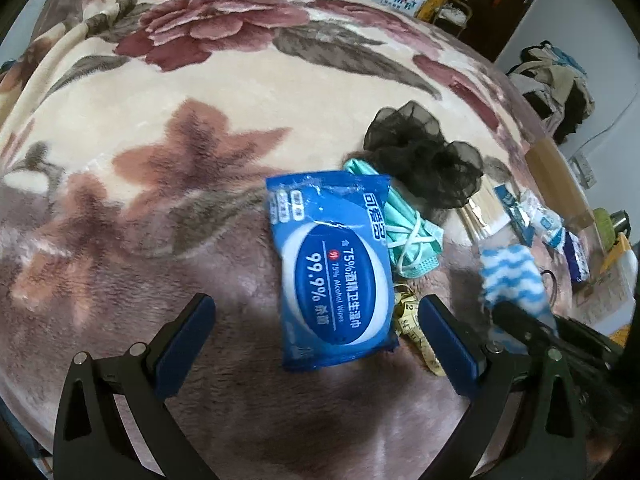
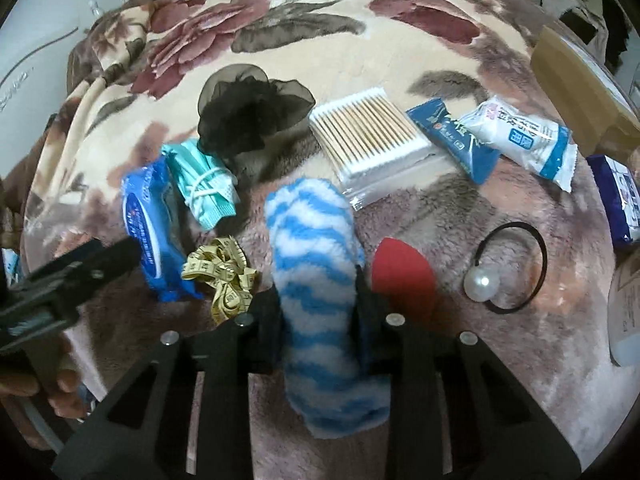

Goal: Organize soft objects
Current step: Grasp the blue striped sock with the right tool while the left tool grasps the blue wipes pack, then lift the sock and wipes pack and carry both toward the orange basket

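A fuzzy blue-and-white striped sock (image 2: 316, 248) lies on the floral blanket (image 2: 400, 28), and my right gripper (image 2: 318, 312) is shut on its middle, pads pressing both sides. The sock (image 1: 508, 268) and that gripper also show at the right of the left wrist view. My left gripper (image 1: 318, 336) is open just above the blanket (image 1: 160, 92), its blue pads (image 1: 444, 336) on either side of the near end of a blue alcohol wipes pack (image 1: 332, 264) without touching it. The left gripper (image 2: 80, 272) appears at the left of the right wrist view, next to the wipes pack (image 2: 146, 224).
Beside the wipes lie a folded teal face mask (image 2: 204, 184), a black mesh scrunchie (image 2: 248, 108) and a yellow tape measure (image 2: 224, 276). To the right are cotton swabs (image 2: 372, 136), a red sponge (image 2: 404, 272), a pearl hair tie (image 2: 508, 272), two packets (image 2: 524, 140) and a cardboard box (image 2: 580, 92).
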Available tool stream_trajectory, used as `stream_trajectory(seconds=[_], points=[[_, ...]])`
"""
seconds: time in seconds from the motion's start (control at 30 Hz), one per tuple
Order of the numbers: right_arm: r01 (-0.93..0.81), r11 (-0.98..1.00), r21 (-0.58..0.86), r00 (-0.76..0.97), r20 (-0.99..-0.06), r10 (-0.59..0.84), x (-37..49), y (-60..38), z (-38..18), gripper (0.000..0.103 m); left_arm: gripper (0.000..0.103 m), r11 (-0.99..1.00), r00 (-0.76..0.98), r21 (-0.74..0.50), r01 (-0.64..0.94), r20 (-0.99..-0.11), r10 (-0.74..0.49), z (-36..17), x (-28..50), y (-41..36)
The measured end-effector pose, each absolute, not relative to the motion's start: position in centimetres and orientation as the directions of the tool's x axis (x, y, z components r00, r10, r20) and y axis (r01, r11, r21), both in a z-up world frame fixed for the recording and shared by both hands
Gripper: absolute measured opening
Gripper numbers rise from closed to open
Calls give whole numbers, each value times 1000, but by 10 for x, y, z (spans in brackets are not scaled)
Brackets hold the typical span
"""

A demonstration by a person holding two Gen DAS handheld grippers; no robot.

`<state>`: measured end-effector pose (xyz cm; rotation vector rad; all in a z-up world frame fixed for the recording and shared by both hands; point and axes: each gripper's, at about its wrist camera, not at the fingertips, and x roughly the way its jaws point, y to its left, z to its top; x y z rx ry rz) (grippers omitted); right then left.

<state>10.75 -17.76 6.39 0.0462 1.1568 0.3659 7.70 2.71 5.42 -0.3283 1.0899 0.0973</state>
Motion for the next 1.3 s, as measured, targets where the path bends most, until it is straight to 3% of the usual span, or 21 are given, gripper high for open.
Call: stream_trajectory(seconds=[0.2,0.3,0.4,0.43,0.93,1.3], points=[[-261,935,241,349,-879,324,97,-182,63,28,96,919,461,-243,-310,-884,-78,41,92,30],[-273,935,227,353,-880,317,100,-172,60,28,83,908,444,-262,-326,-891,-97,32,98,33],[-276,933,230,356,-878,322,97,-169,58,28,54,899,438,-296,-322,-889,-136,26,97,35],[-275,933,233,357,-876,324,96,-168,58,28,49,899,447,-293,-325,-886,-127,29,94,35],[-249,921,298,433,-817,381,90,-184,97,28,49,922,547,-308,-236,-826,-136,99,68,23],[-237,920,313,454,-801,390,84,-195,117,28,49,928,522,-305,-212,-839,-156,105,58,9]])
